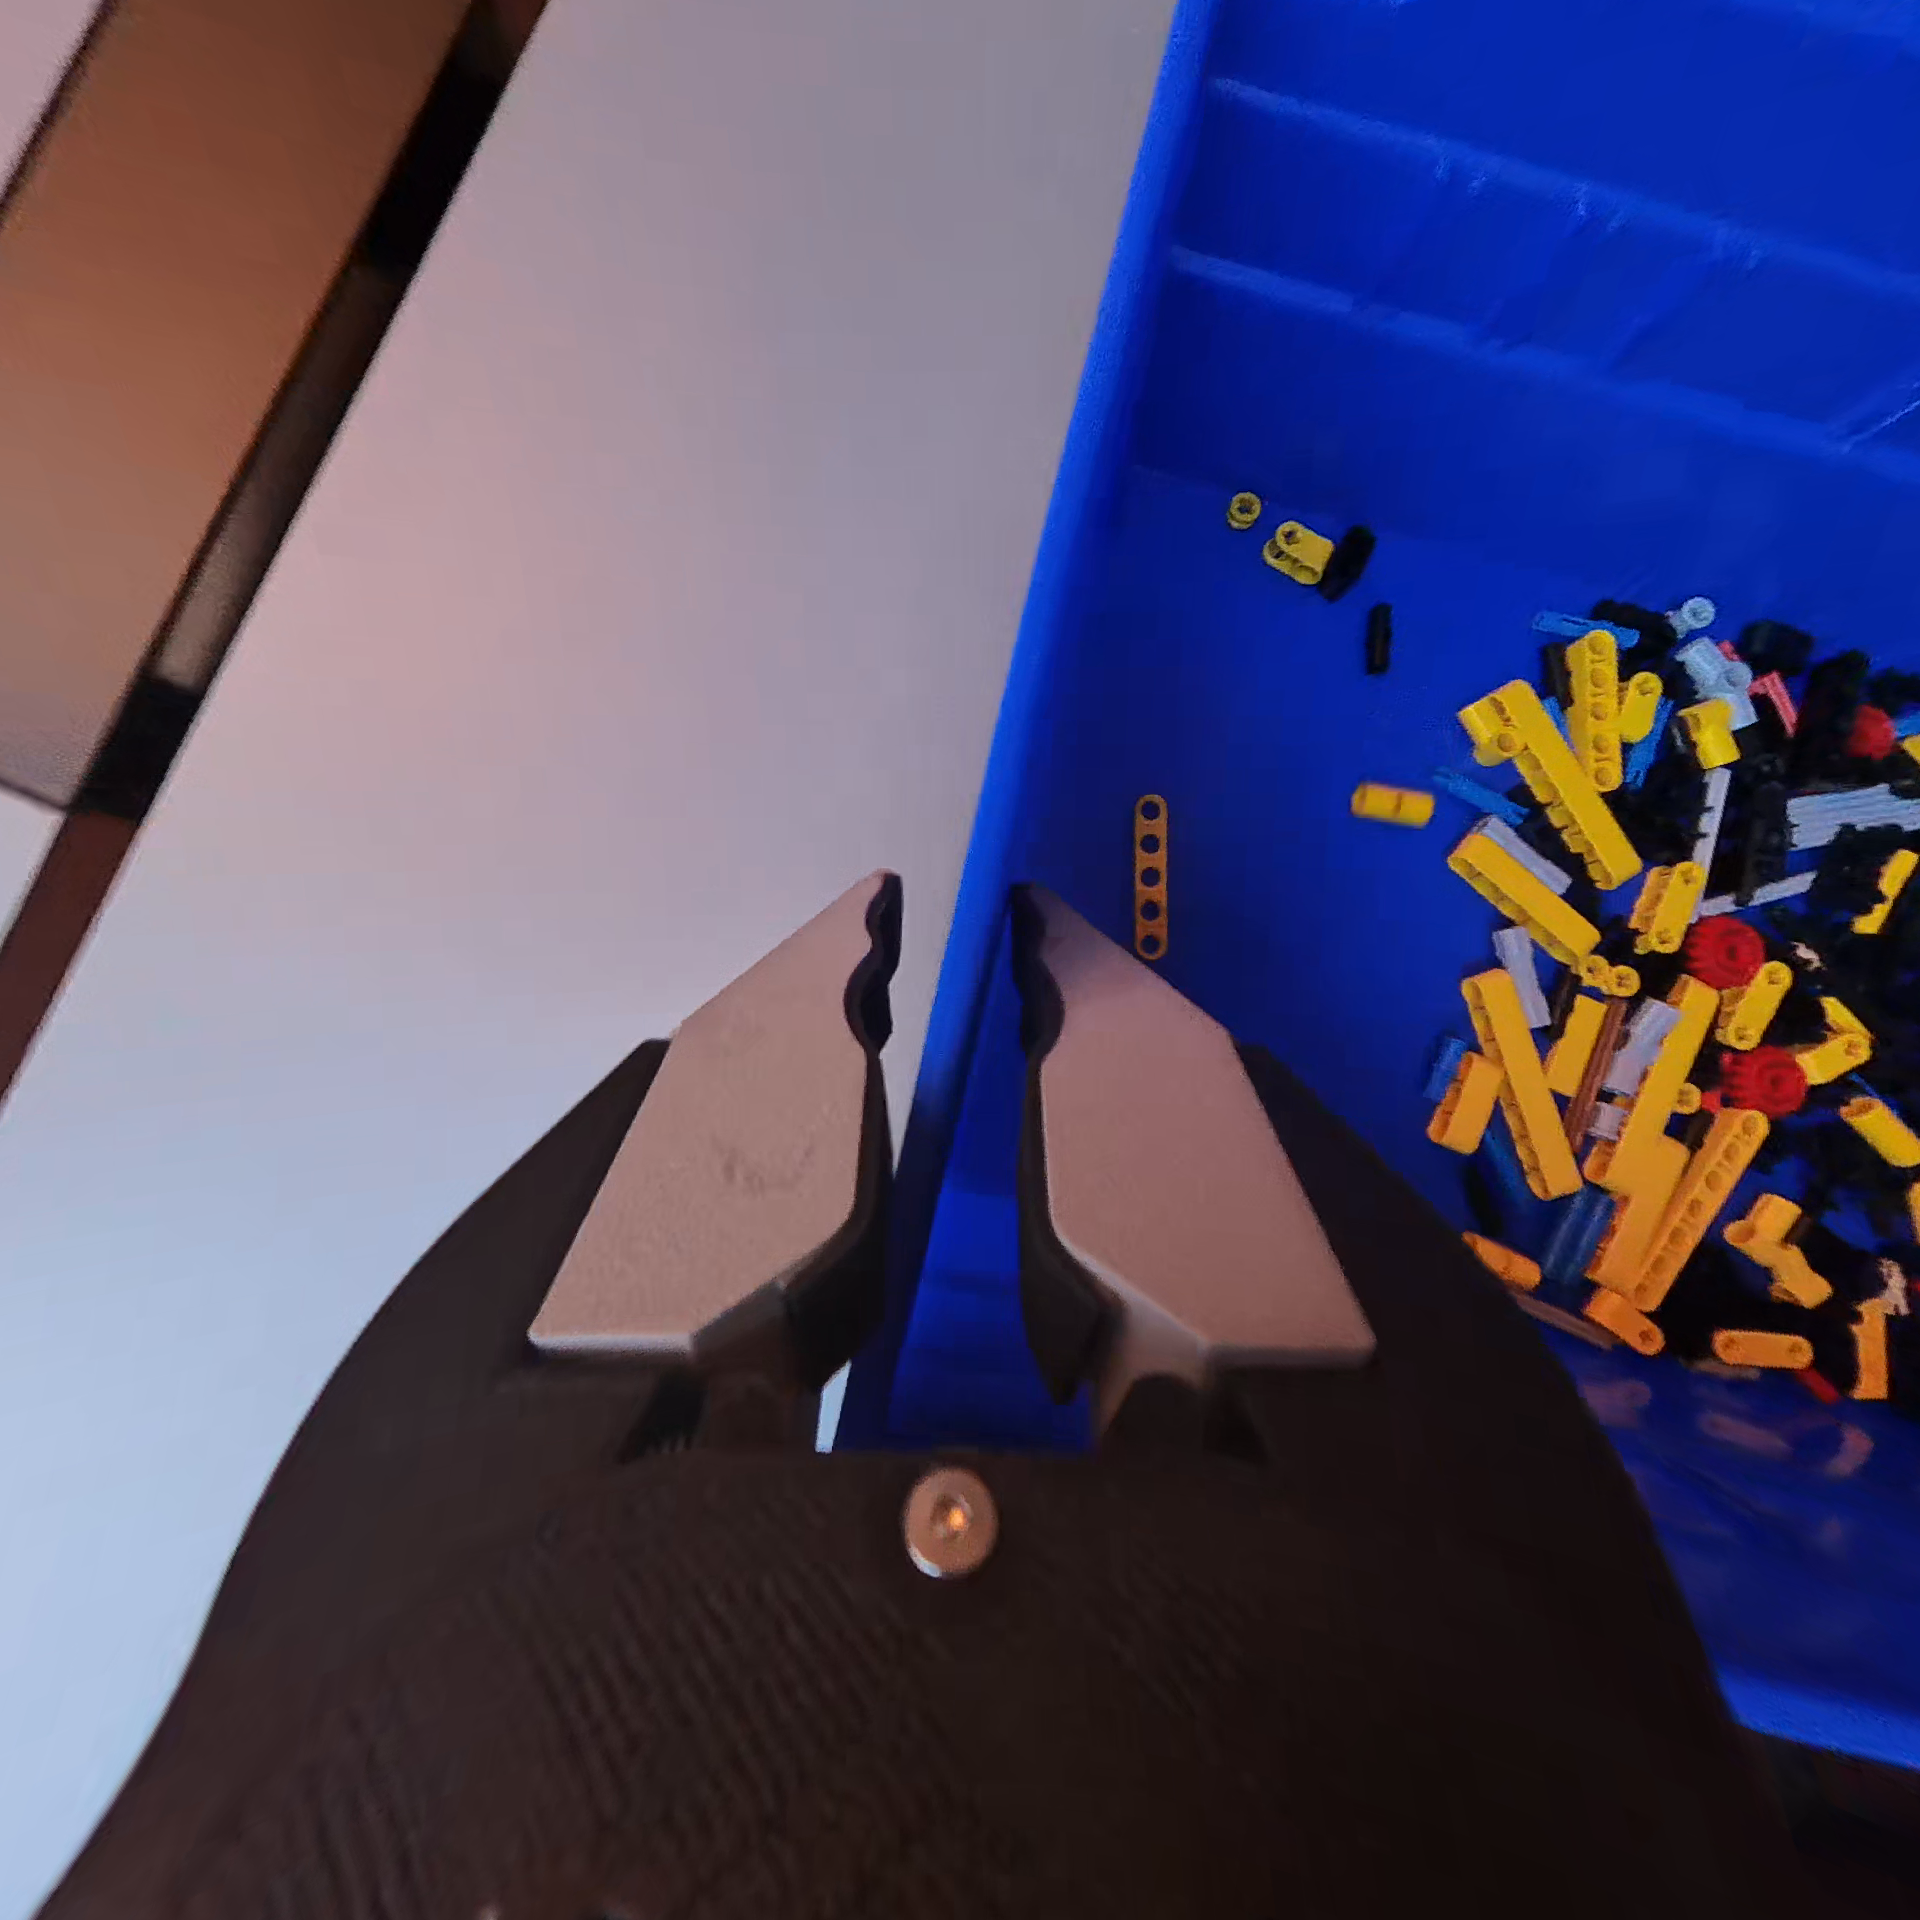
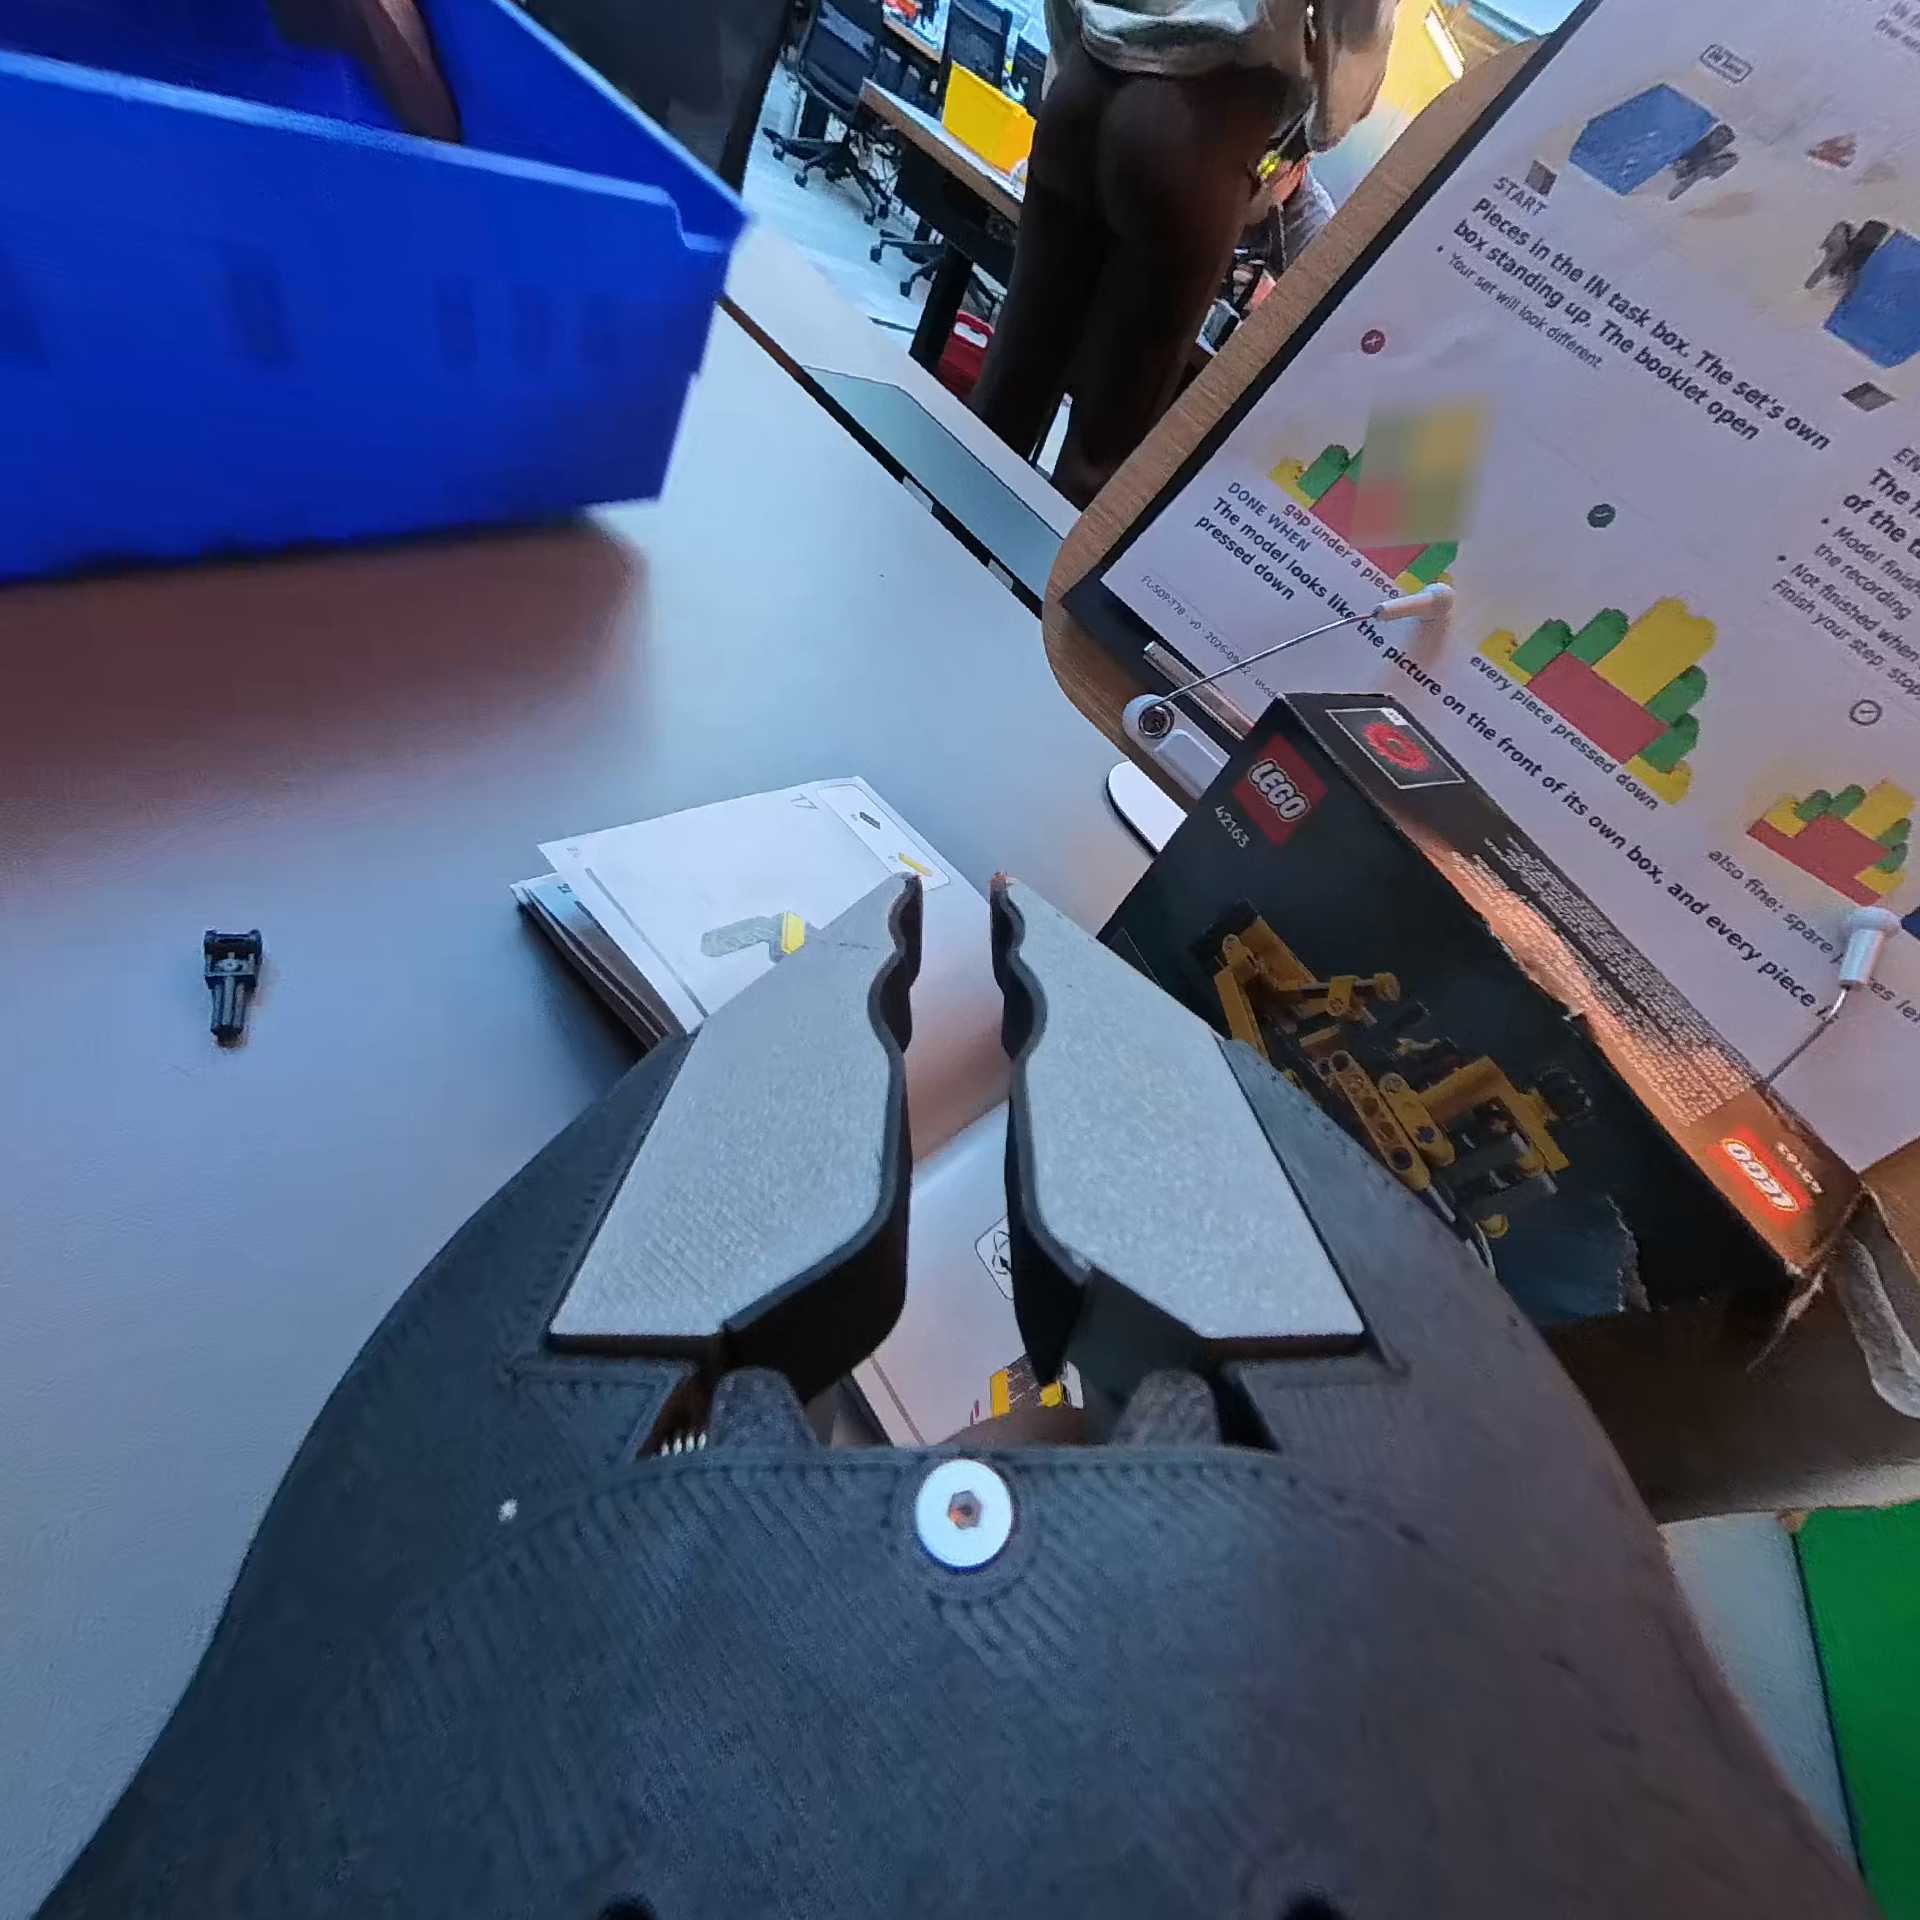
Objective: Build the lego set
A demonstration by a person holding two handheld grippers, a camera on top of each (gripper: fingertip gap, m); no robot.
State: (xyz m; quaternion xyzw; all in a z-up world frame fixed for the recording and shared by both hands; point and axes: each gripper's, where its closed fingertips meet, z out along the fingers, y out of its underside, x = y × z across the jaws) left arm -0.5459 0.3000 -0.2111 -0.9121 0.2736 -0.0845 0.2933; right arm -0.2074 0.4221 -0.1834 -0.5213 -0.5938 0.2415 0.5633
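Note:
In the left wrist view my left gripper [image 1: 951, 899] is open and empty, held above the left wall of a blue bin [image 1: 1049, 727]. A heap of yellow, black, red and grey lego pieces [image 1: 1662, 987] lies in the bin to the right. A thin orange beam [image 1: 1150, 876] lies alone just past the right fingertip. In the right wrist view my right gripper [image 2: 954, 902] is open and empty, over the open instruction booklet [image 2: 727, 894]. A small black lego part [image 2: 231, 979] lies on the table to the left. The blue bin [image 2: 312, 312] stands at the upper left.
The dark lego set box [image 2: 1434, 997] leans at the right, against a board with an instruction sheet [image 2: 1610, 436]. A green mat [image 2: 1860, 1662] shows at the lower right. A person [image 2: 1122, 208] stands beyond the table. The table edge [image 1: 312, 343] runs along the left. The grippers' ends are close to 35 centimeters from one another.

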